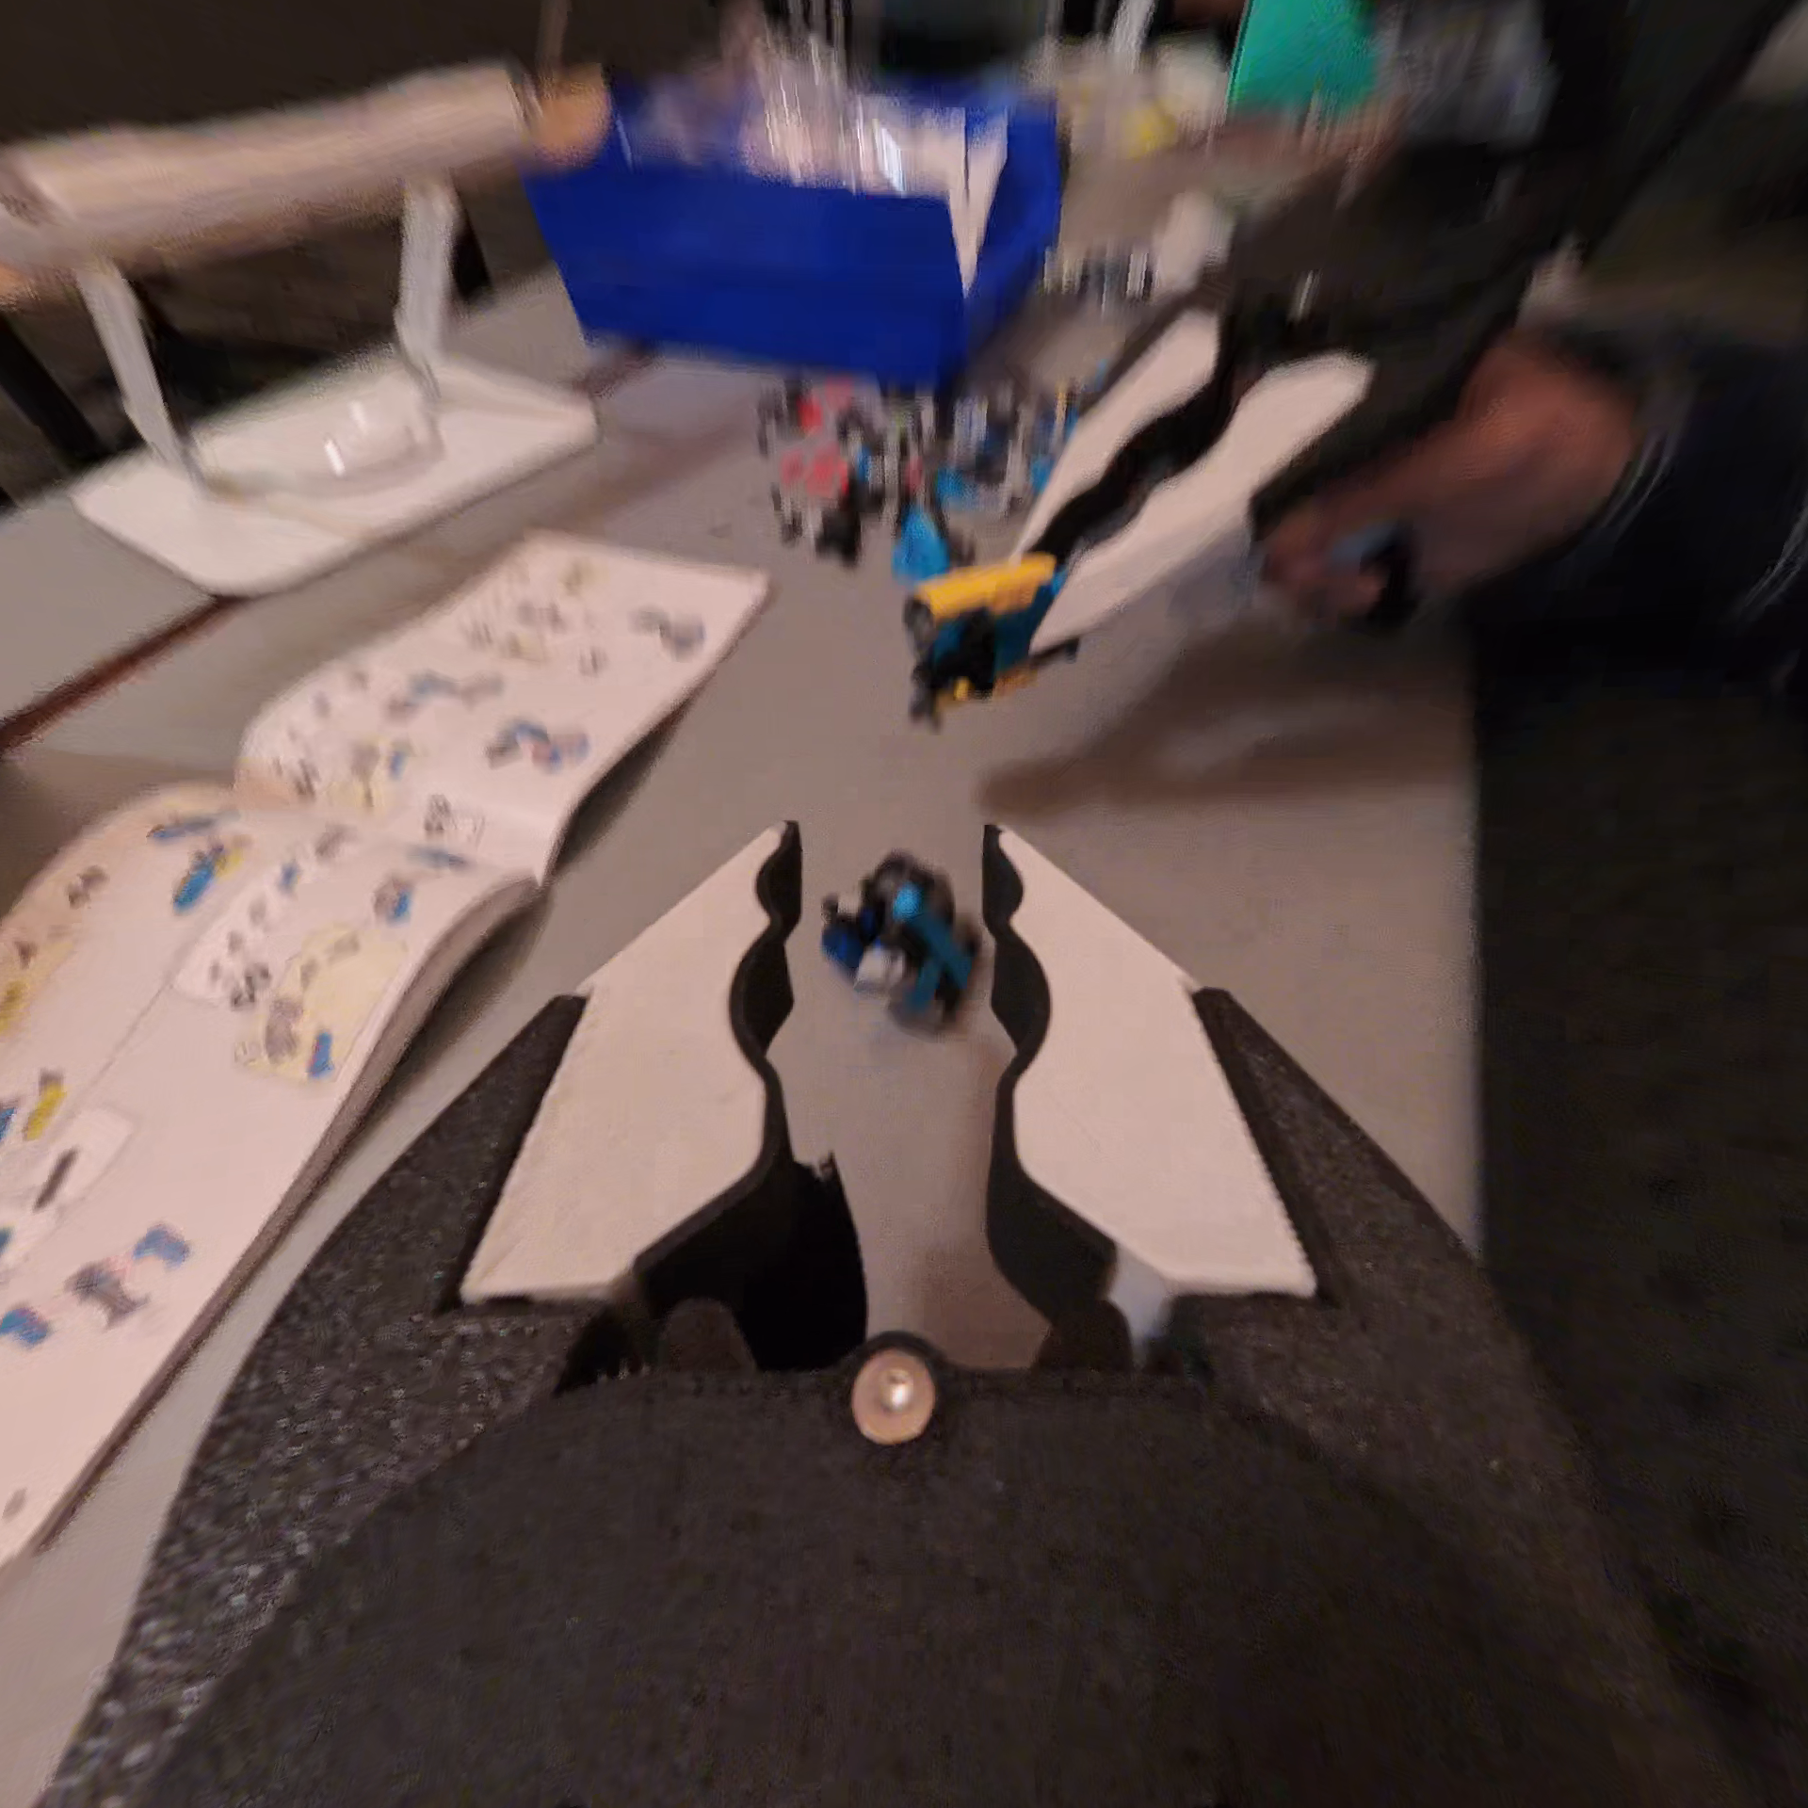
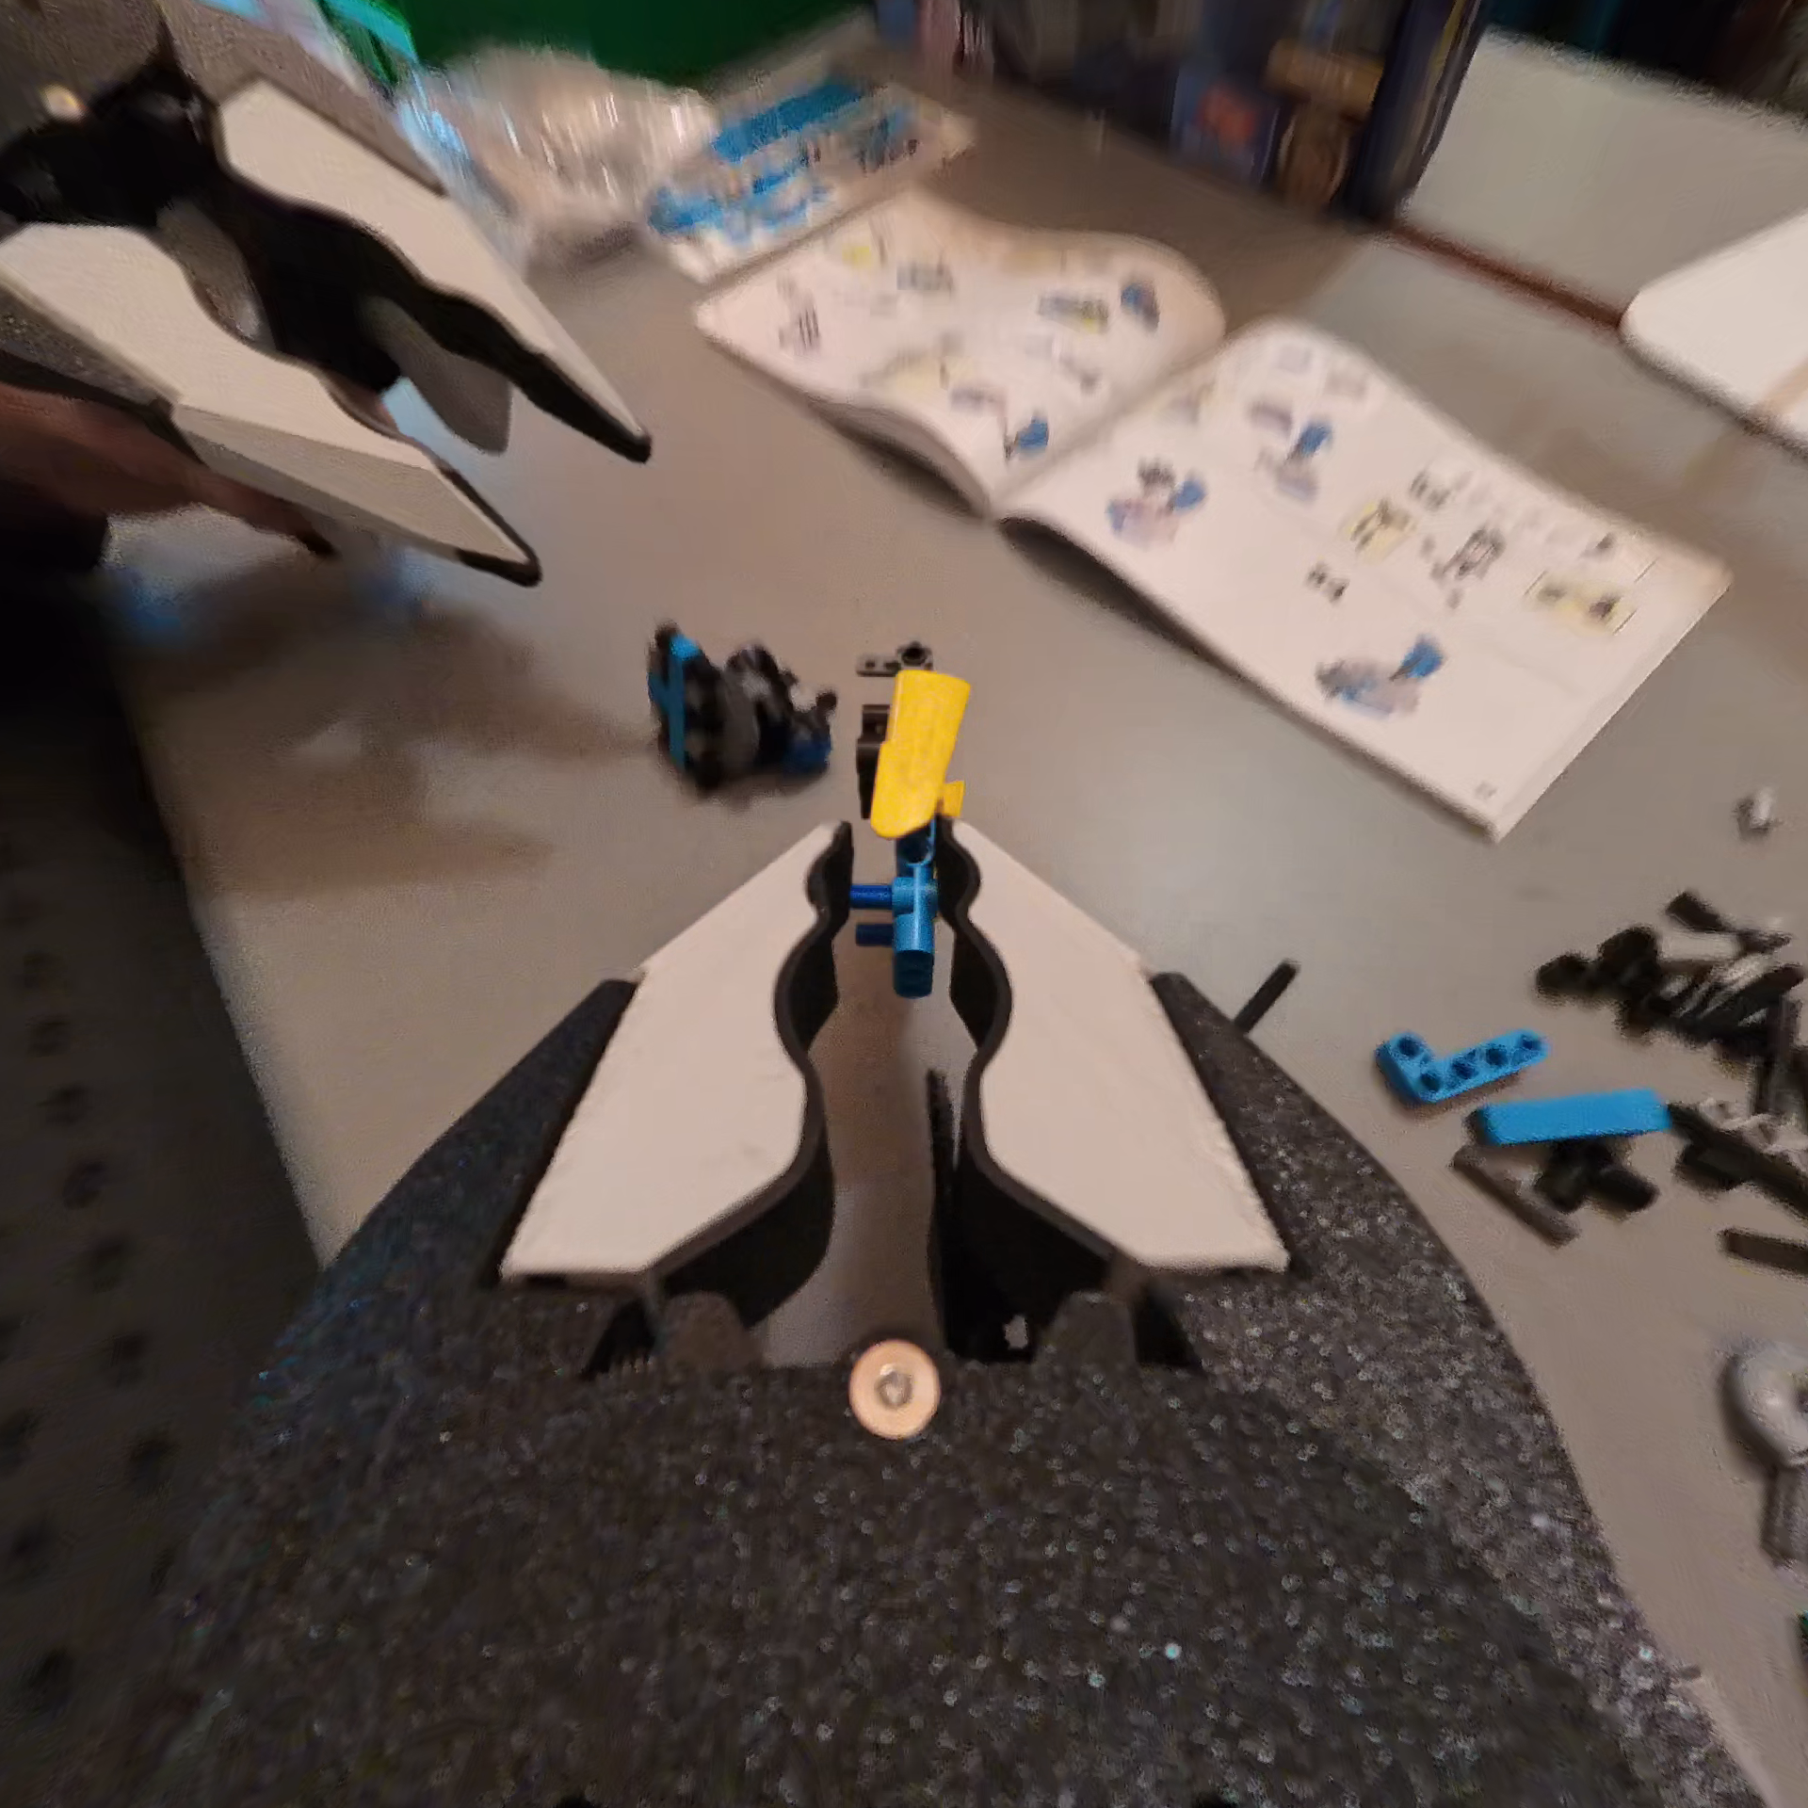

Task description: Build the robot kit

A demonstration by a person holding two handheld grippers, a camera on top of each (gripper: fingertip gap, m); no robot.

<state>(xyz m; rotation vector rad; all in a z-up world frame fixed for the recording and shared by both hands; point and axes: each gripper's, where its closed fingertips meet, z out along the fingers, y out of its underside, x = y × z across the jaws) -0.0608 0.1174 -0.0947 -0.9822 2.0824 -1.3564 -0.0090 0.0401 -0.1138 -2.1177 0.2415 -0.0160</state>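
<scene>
Two grippers: the right gripper pinches a yellow-and-blue plastic brick assembly; the left gripper, jaws spread, hovers over a small blue-black brick cluster (blurred) on the smooth grey table.

An open instruction booklet lies on the grey table; loose black pieces lie scattered nearby. A blue bin stands behind.

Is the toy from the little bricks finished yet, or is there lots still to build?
Not finished. Two small chunks exist: the right gripper is shut on a yellow and blue piece, and a blue and black chunk lies below the open left gripper. Many loose parts wait beside the open instruction booklet.
</scene>
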